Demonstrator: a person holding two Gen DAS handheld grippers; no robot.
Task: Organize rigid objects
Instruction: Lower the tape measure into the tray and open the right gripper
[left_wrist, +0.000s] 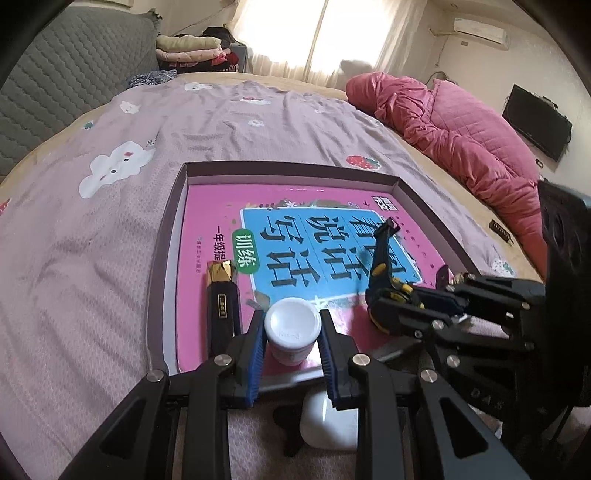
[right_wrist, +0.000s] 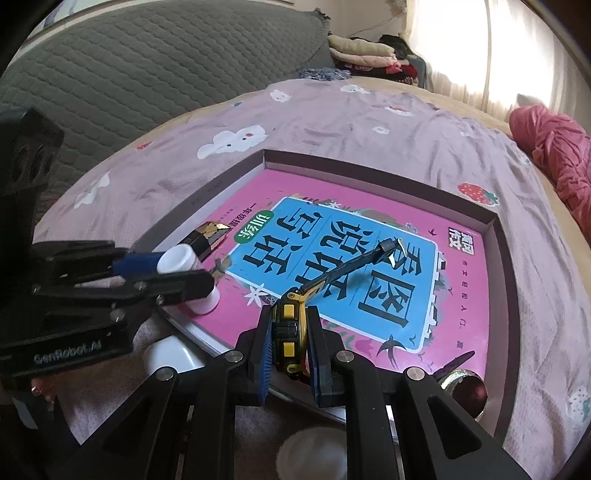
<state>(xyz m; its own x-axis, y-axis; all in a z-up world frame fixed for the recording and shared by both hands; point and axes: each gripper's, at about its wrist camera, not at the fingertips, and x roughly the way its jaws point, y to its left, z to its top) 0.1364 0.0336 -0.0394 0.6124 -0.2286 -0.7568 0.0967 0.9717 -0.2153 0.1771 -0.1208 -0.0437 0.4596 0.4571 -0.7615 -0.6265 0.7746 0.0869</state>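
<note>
Both grippers are clamped over the tray (left_wrist: 162, 258) (apparently to set things inside): left gripper (left_wrist: 291, 325) on the white jar (left_wrist: 292, 325), right gripper (right_wrist: 290, 343) on the watch (right_wrist: 288, 328)

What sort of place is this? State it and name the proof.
A bedroom, most likely. The work happens on a bed with a lilac printed sheet; a pink quilt lies bunched at its edge, folded clothes are stacked by the curtained window.

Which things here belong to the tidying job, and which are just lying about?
In the job:
- white bottle, held by left tool
- black-and-yellow watch, held by right tool
- black-and-gold case
- shallow box

Lying about:
- pink quilt
- folded clothes
- wall screen
</note>
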